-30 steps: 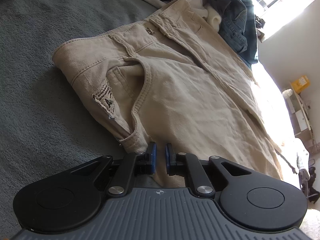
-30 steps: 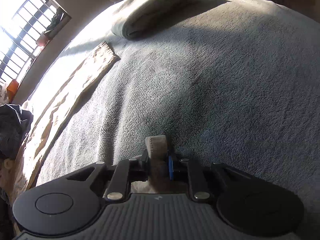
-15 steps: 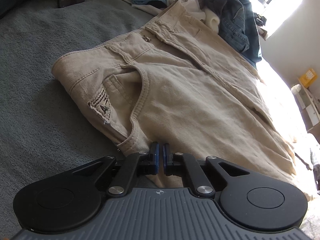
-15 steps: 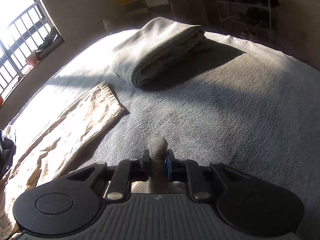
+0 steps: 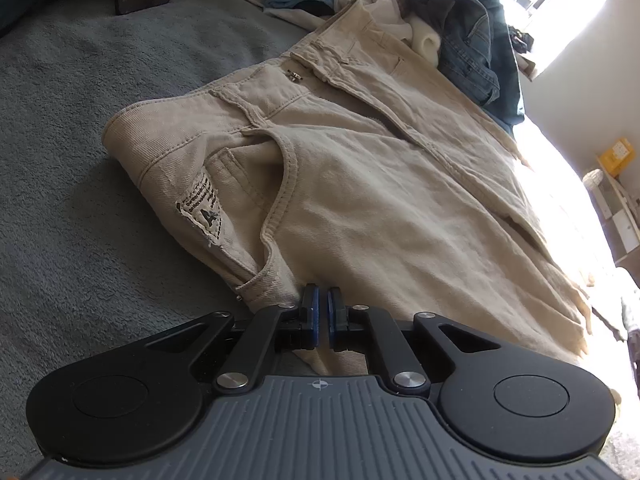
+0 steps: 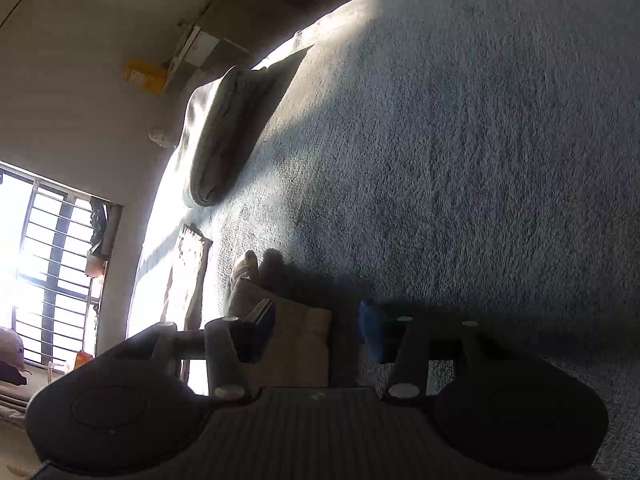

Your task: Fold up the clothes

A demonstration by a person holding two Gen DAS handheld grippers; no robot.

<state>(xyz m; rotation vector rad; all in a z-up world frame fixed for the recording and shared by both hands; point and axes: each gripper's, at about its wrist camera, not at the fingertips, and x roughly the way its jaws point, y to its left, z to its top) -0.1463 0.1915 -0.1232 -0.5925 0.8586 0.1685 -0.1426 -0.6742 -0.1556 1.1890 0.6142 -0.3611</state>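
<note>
Left gripper [image 5: 322,311]: jaws nearly together, pinching the side edge of the beige trousers [image 5: 360,184] just below the front pocket [image 5: 276,184]. Trousers lie flat on the grey fleece blanket [image 5: 72,208], waistband toward its far edge, beside a pile of clothes [image 5: 400,4] with a denim garment [image 5: 476,44].

Right gripper [image 6: 316,330]: jaws opening, pads apart, a beige fabric fold [image 6: 292,344] between them, touching the left pad only. Trouser leg hem [image 6: 192,252] lies beyond; folded grey blanket [image 6: 220,140] near the bed's far edge.
</note>
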